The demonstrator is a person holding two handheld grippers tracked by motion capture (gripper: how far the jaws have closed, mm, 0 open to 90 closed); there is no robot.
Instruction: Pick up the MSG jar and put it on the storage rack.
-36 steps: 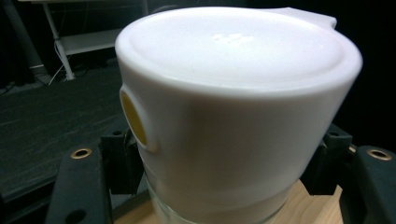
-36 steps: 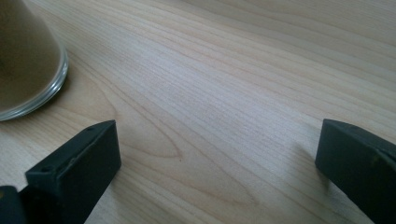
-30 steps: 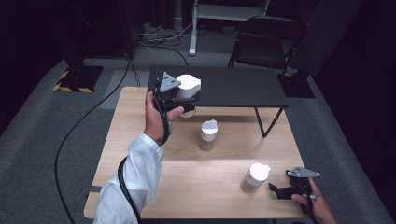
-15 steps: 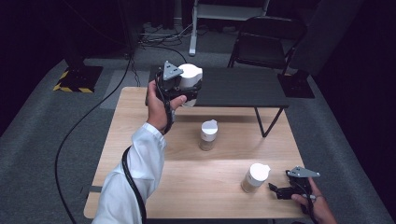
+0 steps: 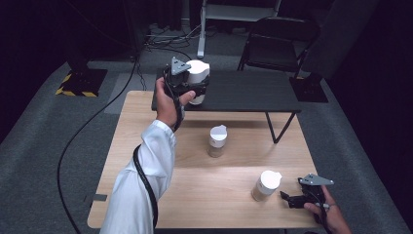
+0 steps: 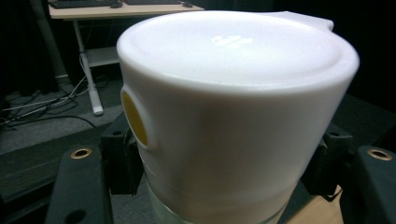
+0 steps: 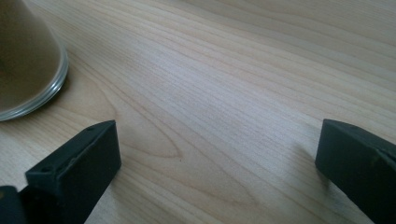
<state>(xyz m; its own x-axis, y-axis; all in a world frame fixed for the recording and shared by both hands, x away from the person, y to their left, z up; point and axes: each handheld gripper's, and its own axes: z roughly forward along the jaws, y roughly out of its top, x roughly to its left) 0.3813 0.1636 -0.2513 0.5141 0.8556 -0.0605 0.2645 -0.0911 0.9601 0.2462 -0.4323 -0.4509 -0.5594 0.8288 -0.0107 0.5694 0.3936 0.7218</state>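
Left tool (image 5: 195, 90): clamped on a white-lidded jar (image 5: 198, 78), one black jaw pressed to each flank just below the lid; the left gripper view shows the jar (image 6: 233, 121) upright between the jaws.
Held jar: lifted off the wooden table (image 5: 146, 126), above that table's far edge, where the low black table (image 5: 253, 92) meets it; white cap with a small tab at the rim and a yellowish round mark on its side, clear glass under the cap.
Left hand (image 5: 168, 105): wrapped around the tool's handle, white sleeve behind it, a black cable trailing down along the forearm.
Right tool (image 5: 287, 199): jaws wide apart, nothing between them, low over the wooden table near its front right corner; the right gripper view shows bare wood grain between the two jaws.
Right hand (image 5: 324, 212): at the wooden table's front right corner.
Front jar (image 5: 265, 185): stands on the wooden table just beside the right tool, on the side toward the table's middle; its glass base (image 7: 28, 60) is apart from the jaws.
Middle jar (image 5: 217, 140): upright near the centre of the wooden table, well apart from both tools.
Beyond the wooden table: a folding chair (image 5: 277, 44) on grey carpet.
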